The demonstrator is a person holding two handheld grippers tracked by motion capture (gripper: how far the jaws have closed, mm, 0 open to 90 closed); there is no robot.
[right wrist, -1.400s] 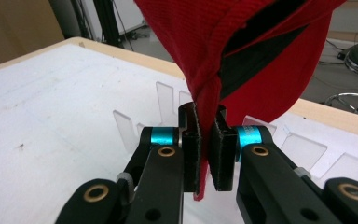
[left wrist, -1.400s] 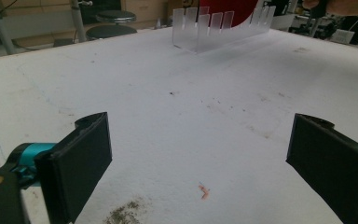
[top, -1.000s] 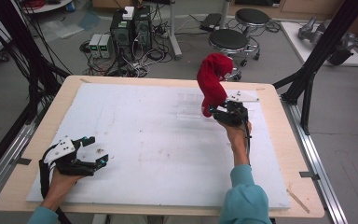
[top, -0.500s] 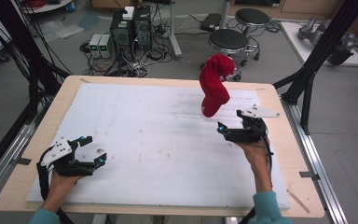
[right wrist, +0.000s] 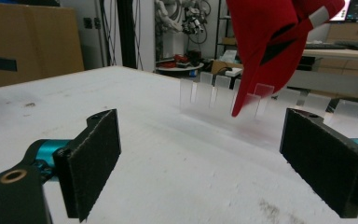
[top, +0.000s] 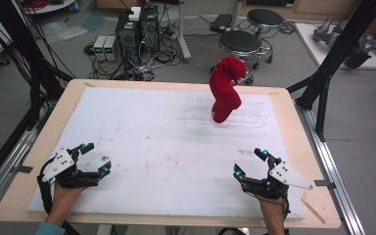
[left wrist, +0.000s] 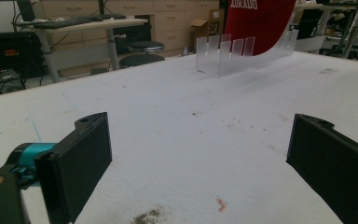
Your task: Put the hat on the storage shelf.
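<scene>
A red cap (top: pixel 225 90) stands propped upright on a clear acrylic rack (top: pixel 247 117) at the far right of the table. The left gripper view shows the cap (left wrist: pixel 261 23) and the rack (left wrist: pixel 223 53) far ahead. In the right gripper view the cap (right wrist: pixel 270 42) rises over the rack (right wrist: pixel 214 95). My left gripper (top: pixel 94 159) rests open near the front left edge, nothing between its jaws. My right gripper (top: pixel 250 164) sits open near the front right edge, well short of the rack. Both pairs of black pads (left wrist: pixel 81 158) (right wrist: pixel 93 154) stand wide apart.
A white mat (top: pixel 166 147) covers the wooden table (top: pixel 284 98), speckled with small dirt marks. Black frame posts (top: pixel 333 58) flank the table. Stools (top: pixel 242 41) and computer boxes (top: pixel 137 29) stand on the floor beyond the far edge.
My right gripper let go of the red cap and drew back to the front right edge. The cap stays standing on the rack. The left gripper barely moved.
</scene>
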